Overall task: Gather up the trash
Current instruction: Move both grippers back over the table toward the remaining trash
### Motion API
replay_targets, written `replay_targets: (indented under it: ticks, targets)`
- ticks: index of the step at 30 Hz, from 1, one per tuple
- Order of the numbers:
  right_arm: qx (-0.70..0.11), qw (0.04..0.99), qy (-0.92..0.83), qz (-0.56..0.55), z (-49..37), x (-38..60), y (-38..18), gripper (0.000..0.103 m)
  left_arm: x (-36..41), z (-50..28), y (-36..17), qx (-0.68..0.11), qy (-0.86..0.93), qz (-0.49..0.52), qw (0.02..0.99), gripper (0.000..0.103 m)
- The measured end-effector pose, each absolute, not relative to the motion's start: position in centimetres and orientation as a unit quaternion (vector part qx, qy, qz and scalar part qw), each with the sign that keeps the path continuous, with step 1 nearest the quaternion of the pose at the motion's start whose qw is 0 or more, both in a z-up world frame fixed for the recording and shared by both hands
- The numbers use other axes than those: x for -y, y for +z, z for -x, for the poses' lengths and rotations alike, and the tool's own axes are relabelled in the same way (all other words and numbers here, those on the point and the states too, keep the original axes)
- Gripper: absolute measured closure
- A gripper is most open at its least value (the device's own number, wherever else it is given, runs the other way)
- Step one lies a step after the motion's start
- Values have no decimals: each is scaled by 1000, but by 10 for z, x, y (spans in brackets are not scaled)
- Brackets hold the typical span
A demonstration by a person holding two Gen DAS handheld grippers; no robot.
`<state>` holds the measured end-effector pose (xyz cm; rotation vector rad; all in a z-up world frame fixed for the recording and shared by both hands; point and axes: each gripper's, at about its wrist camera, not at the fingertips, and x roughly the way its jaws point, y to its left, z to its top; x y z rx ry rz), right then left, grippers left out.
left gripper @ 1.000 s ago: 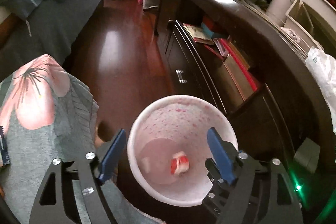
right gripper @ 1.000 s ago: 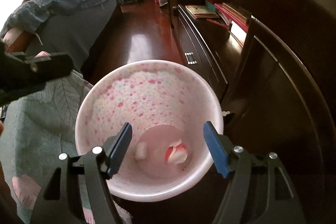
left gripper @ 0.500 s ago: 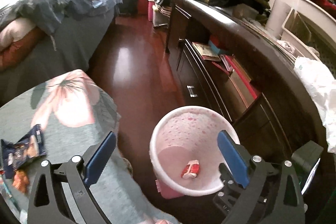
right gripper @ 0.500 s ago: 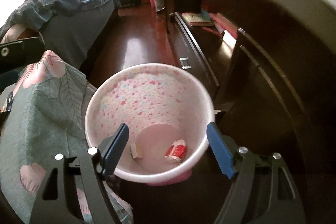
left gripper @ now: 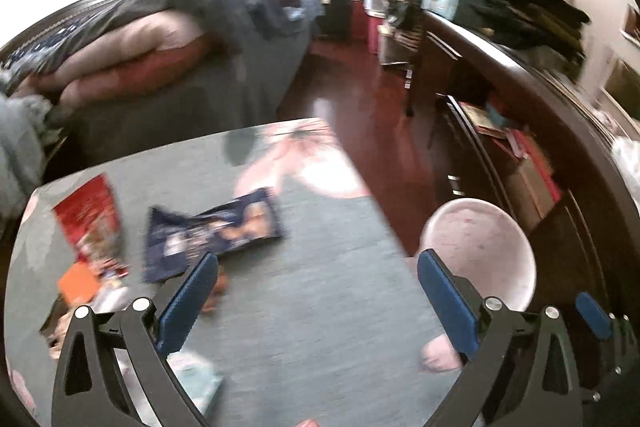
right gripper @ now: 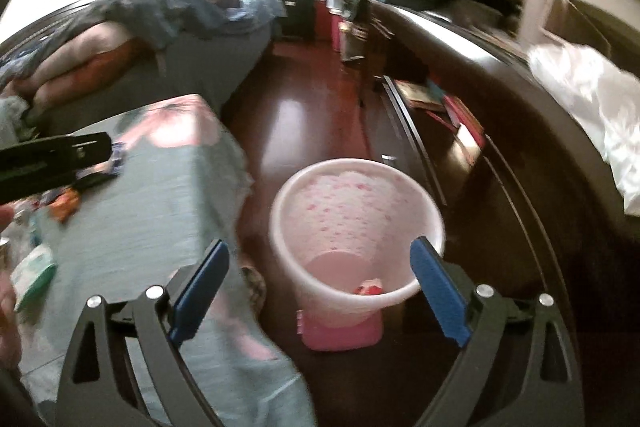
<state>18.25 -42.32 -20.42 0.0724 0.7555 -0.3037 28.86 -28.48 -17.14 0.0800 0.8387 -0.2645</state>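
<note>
- The left hand-held gripper [left gripper: 316, 299] hangs over the table [left gripper: 320, 307] with its blue fingers [left gripper: 188, 299] spread wide and nothing between them
- The right hand-held gripper [right gripper: 320, 287] is likewise spread wide and empty, poised above the pink bin [right gripper: 356, 227] that stands on the floor just beside the table's edge
- Trash left to collect lies on the table's cloth, towards its left side: a dark blue snack wrapper [left gripper: 216, 231] lying flat, a red packet [left gripper: 94, 223] beside it, a small orange piece [left gripper: 78, 281] near the left finger, and a pale green-white item [left gripper: 196, 383] close under the gripper; blur hides finer detail
- One red-and-white scrap [right gripper: 370, 287] already sits in the bottom of the bin
- The blue wrapper looks like thin film: very light, limp and slick, likely to crumple or slide rather than resist
- Best hold, I judge, is a raised or wrinkled edge, such as the lifted end nearest the left finger, pinched firmly; pressing on a flat middle would probably only skid it over the cloth
- The red packet seems a little stiffer, so taking it across a narrow edge should serve
- The cloth is soft, so a low pinch risks catching fabric with the wrapper
</note>
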Motion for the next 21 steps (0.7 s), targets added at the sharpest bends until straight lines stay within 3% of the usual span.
replay_targets:
  ticks: [11, 14, 19, 20, 21]
  targets:
    - [-346, 936, -63, -6, -173, 346, -174, 7, 187, -265, -182, -424, -81, -15, 902, 4]
    - [-348, 936, -58, -8, -172, 337, -173, 7, 182, -264, -193, -434, -85, -16, 897, 26]
    - [-352, 934, -63, -10, -168, 338, -173, 7, 183, -273, -210, -443, -75, -34, 893, 28]
    - [-352, 934, -63, -12, -168, 339, -173, 7, 184, -273, -210, -435, -66, -45, 897, 34]
    - [-351, 934, -62, -13, -167, 339, -173, 7, 183, -273, -210, -433, -64, -47, 898, 50]
